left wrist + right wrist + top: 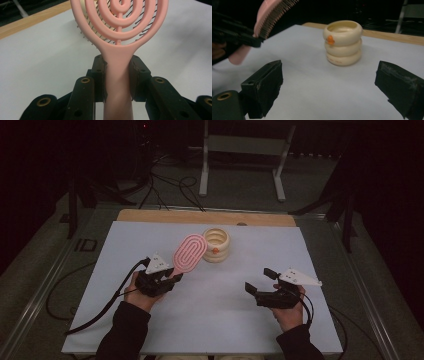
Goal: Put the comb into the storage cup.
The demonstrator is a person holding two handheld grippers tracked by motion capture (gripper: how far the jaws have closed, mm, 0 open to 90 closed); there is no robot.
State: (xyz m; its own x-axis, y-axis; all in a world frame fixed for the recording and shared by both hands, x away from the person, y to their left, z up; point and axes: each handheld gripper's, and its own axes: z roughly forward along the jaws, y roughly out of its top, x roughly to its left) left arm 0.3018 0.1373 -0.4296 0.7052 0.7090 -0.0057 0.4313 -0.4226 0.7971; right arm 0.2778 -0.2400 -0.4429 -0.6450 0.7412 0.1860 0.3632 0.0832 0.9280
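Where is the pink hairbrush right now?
The pink hairbrush is in the left gripper, jaws shut on its handle, held above the table with its head beside the cream ringed cup.

A white-topped table (pixel 150 330) bears one cream ringed holder (pixel 217 245).

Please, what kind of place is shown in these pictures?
Probably a lab or studio set up for recording, not a home. A white sheet covers a wooden table, loose cables lie on the dark floor behind, and a metal stand stands there. The surroundings are dark.
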